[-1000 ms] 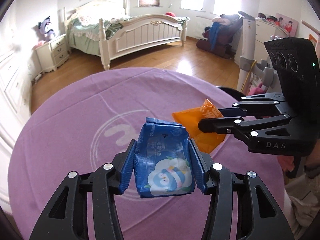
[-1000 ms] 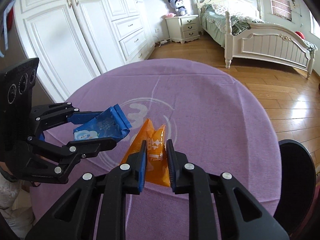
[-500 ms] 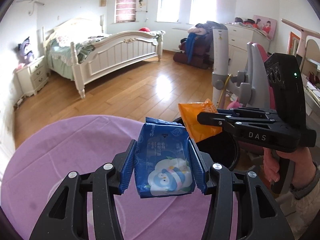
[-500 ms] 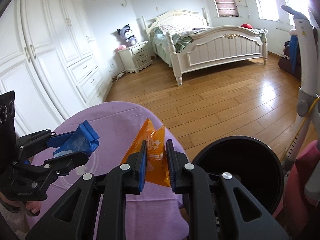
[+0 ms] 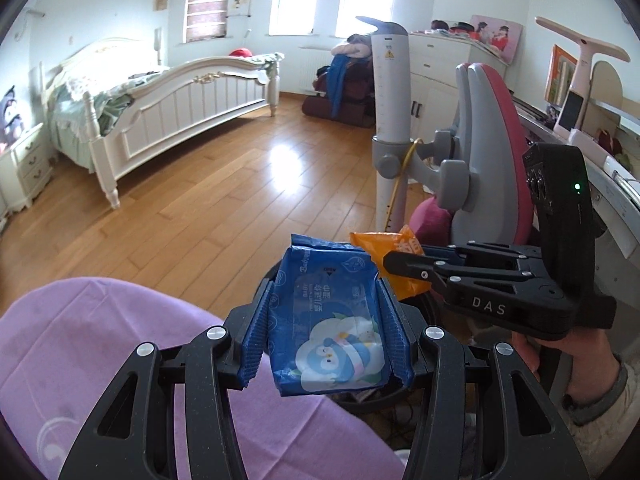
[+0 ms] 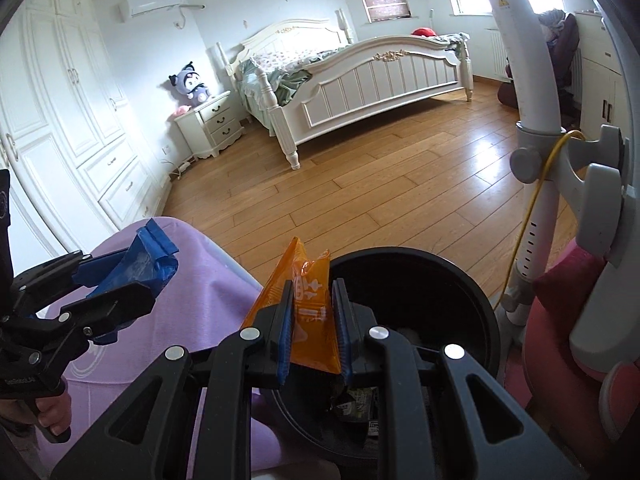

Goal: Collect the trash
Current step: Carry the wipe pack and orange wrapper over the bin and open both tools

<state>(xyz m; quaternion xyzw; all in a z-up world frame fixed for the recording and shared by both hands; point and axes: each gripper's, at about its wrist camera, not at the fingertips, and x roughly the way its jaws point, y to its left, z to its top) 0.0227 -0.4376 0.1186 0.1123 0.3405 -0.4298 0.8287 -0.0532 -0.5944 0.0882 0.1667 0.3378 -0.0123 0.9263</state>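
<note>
My left gripper is shut on a blue wet-wipe packet with a cartoon penguin, held at the purple table's edge. The right gripper is shut on an orange snack wrapper, over the near rim of a round black bin. In the left wrist view the orange wrapper shows just right of the blue packet, pinched by the right gripper, with the bin mostly hidden behind both. In the right wrist view the blue packet and left gripper hang at the left over the table.
A purple tablecloth covers the round table at lower left. The bin holds some dark wrappers. A grey and pink chair with a white pole stands right of the bin. Wooden floor and a white bed lie beyond.
Both grippers have swung from over the table's middle to its edge, each still holding its packet. The black bin has come into view under the right gripper.
</note>
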